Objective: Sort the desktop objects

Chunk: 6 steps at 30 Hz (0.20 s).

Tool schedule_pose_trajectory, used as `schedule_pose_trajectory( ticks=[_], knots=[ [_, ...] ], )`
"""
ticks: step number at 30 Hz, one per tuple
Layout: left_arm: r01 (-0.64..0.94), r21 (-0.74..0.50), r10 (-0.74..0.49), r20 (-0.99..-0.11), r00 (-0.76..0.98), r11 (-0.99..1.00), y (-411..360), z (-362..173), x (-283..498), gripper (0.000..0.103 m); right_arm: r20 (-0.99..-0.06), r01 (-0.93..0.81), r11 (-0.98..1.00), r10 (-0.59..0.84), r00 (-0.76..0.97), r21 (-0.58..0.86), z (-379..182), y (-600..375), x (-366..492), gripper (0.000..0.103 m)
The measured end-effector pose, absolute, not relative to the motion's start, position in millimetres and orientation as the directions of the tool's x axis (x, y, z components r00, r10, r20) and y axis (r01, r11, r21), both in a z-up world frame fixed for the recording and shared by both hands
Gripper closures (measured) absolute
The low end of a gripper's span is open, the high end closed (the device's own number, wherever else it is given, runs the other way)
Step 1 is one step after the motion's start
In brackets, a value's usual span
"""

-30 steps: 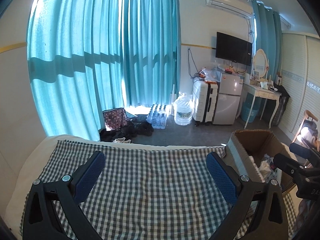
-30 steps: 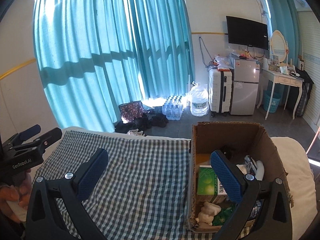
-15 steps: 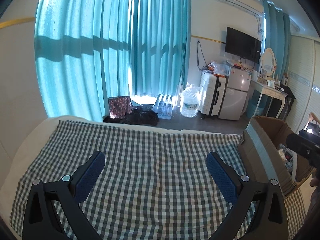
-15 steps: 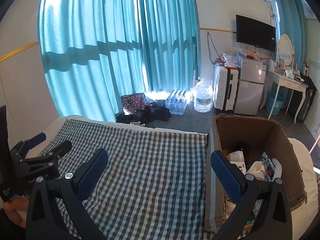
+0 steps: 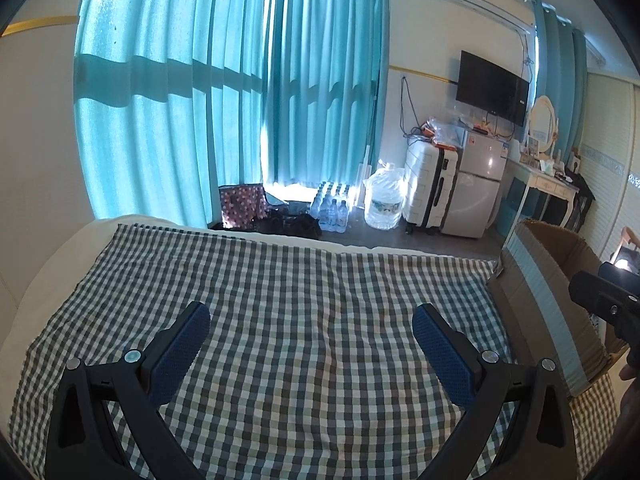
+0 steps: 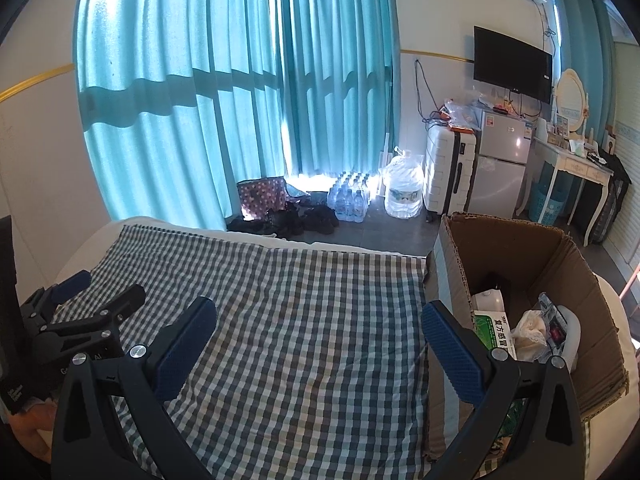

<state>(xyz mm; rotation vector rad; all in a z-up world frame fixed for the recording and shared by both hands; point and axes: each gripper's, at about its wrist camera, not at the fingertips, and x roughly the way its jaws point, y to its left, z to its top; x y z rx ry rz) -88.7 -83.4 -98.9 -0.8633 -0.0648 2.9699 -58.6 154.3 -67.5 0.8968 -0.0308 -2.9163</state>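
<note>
Checked cloth (image 5: 304, 320) lies bare under both your wide-open, empty tools, so swing the right gripper (image 6: 320, 334) toward the cardboard box (image 6: 576, 276) just to its right, pick one item there, and keep the left gripper (image 5: 312, 332) clear.

Left gripper (image 5: 311, 334) and right gripper (image 6: 319, 327) both gape wide, seemingly level, holding nothing.
</note>
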Motion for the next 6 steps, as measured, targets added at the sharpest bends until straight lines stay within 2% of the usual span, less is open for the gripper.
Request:
schedule_pose_trajectory(
  ticks=[6],
  knots=[
    [-0.048, -0.06, 0.073, -0.543, -0.836, -0.997, -80.0, -101.0, -89.4, 0.0, -0.571, 0.08, -0.996, -0.08, -0.817, 0.027, -73.1, 148.3, -60.7, 0.0]
  ],
)
